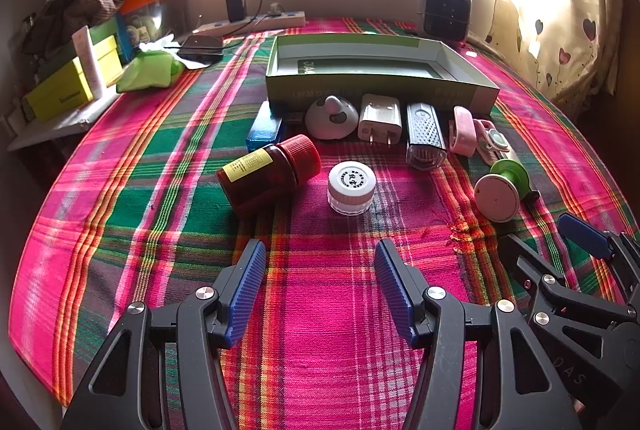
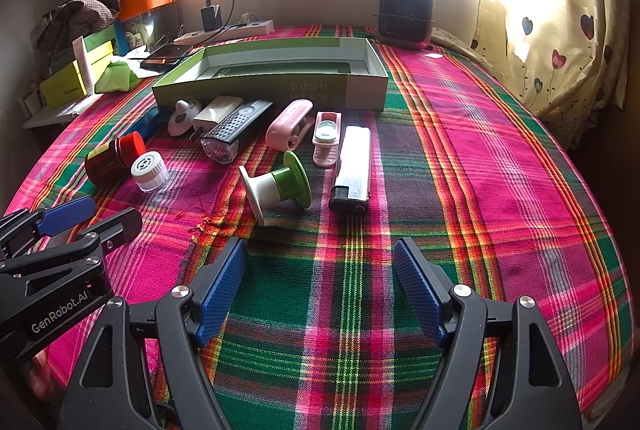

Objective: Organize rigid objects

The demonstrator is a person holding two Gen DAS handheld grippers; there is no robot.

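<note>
Left gripper: held spread, nothing gripped; white jar just ahead.
Right gripper: spread, nothing gripped; green spool ahead-left.
Open room: bare plaid cloth seen rightward.

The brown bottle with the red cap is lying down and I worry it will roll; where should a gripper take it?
Grip the brown bottle across its body, just below the red cap, coming straight down. It lies on its side, so its round flanks face sideways for the left gripper, which is open and nearest.
</note>
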